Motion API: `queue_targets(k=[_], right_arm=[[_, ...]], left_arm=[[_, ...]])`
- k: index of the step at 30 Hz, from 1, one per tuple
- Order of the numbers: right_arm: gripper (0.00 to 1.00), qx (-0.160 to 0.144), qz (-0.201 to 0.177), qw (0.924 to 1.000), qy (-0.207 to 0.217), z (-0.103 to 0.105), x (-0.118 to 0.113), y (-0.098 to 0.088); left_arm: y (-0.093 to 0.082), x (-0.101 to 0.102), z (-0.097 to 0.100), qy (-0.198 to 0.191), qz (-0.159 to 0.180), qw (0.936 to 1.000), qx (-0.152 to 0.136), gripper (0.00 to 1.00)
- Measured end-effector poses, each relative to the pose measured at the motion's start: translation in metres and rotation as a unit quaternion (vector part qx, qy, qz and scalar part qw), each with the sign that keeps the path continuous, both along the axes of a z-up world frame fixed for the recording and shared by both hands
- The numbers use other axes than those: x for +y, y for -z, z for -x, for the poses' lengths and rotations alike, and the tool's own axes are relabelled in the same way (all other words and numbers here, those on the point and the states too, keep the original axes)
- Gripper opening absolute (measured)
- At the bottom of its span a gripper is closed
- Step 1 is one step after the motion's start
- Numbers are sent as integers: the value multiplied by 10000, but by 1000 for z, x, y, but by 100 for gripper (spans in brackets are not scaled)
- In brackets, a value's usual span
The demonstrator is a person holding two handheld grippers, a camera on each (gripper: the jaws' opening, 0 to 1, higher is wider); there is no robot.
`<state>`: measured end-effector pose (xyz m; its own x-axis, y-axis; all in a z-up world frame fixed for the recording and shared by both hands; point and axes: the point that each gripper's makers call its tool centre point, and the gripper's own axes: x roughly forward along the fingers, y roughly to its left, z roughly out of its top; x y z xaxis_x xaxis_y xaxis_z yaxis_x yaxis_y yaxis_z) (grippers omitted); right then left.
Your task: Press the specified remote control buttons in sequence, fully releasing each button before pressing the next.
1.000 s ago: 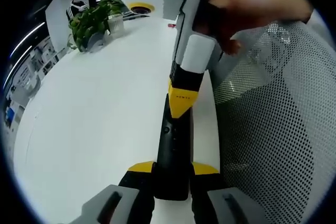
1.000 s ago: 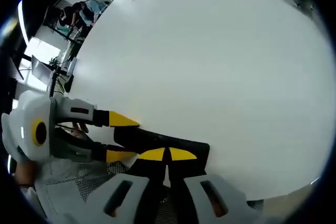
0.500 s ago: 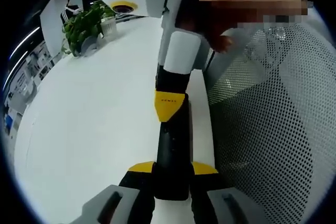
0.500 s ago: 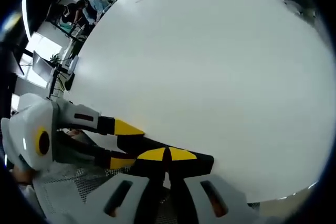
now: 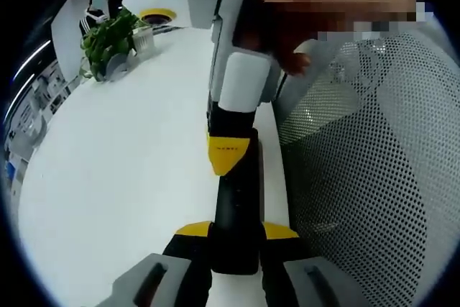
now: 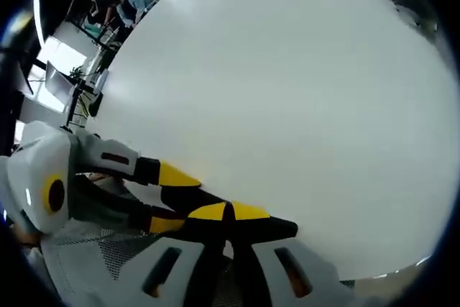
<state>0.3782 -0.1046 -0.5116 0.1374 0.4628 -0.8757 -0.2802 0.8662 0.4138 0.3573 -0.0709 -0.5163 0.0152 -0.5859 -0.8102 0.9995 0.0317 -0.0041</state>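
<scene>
Now left gripper (image 5: pixel 236 229) pinching black remote control (image 5: pixel 237 203) over white worktop (image 5: pixel 122 170); right gripper (image 6: pixel 228 211) pressed together on remote, from 12 o'clock.

A potted plant (image 5: pixel 106 39) stands at the far end of the white table (image 5: pixel 122 156); a mesh chair (image 5: pixel 359 177) sits beside it.

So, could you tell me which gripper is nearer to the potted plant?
Right. The right gripper presses its closed tips on the remote, reaching in from the side where the potted plant stands. The left gripper clamps the remote's near end, farther from it.
</scene>
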Motion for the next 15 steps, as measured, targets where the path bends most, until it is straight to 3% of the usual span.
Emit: queue_targets(k=[6,12,15], right_arm=[[0,-17,92,9998,-201,3,3,3],[0,94,-122,9998,107,2,0,4],[0,5,-119,9998,140,1,2,5]], left_arm=[[0,0,0,-9,24,10000,6,25],[1,0,0,-20,23,10000,10,25],[1,0,0,-26,22,10000,7,24]])
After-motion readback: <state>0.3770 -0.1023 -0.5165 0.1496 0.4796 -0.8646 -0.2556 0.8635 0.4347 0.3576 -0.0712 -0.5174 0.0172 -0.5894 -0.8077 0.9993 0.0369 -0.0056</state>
